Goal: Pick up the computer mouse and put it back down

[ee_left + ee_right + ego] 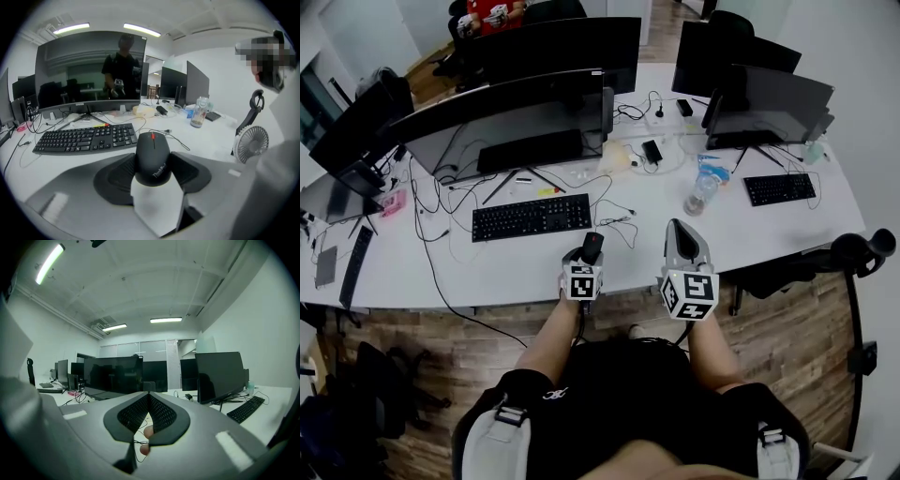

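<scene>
A black computer mouse (152,159) with a red scroll wheel sits between the jaws of my left gripper (153,169), which is shut on it and holds it above the white desk (197,140). In the head view the mouse (592,247) sticks out ahead of the left gripper (584,265), near the desk's front edge and right of the black keyboard (532,217). My right gripper (685,246) hangs over the desk edge to the right. Its jaws are closed together with nothing held (148,414).
A large monitor (502,117) stands behind the keyboard. A plastic bottle (701,193), a second keyboard (779,188) and more monitors (769,98) are at the right. Cables (619,220) trail across the desk. A small white fan (251,143) stands right of the left gripper.
</scene>
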{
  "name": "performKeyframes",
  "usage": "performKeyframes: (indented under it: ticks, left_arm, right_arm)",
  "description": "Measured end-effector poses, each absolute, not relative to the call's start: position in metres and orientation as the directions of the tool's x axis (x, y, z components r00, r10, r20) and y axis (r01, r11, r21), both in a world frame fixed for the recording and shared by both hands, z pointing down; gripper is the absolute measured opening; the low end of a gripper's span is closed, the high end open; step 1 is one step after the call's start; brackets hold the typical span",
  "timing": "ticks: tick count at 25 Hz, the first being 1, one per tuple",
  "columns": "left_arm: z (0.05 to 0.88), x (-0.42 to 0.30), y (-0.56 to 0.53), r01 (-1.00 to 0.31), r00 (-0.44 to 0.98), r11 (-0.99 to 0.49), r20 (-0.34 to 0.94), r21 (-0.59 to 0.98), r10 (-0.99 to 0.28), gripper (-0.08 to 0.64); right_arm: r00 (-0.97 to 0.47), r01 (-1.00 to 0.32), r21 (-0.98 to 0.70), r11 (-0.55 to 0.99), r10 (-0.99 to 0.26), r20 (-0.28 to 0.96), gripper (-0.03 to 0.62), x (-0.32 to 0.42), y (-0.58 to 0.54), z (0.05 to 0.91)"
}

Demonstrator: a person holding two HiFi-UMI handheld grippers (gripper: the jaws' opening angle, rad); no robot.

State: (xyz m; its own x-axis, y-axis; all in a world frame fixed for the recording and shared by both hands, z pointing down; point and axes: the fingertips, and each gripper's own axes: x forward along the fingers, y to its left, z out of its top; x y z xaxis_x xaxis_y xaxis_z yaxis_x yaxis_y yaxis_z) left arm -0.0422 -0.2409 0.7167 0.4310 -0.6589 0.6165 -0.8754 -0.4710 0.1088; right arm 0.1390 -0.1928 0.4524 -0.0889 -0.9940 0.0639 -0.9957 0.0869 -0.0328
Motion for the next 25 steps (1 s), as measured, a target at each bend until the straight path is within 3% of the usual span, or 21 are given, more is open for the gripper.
performKeyframes:
  ticks: [12,25]
  left_arm:
    - [0.777,-0.046,-0.234,-0.870,0.399,-0.486,0.701,0.085,-0.591,0.290]
    - [0.766,-0.049,-0.238,-0.877,0.399,-0.473,0.667,0.078,-0.629,0.291]
  right_arm:
    - [-0.057,-0.998,-0.023,0.055,-0.996,0.071,-0.002,0.151,-0.187,0.455]
    - [-0.067,-0.997,-0.034,0.065,-0.996,0.060,-0.002,0.149,-0.192,0.451]
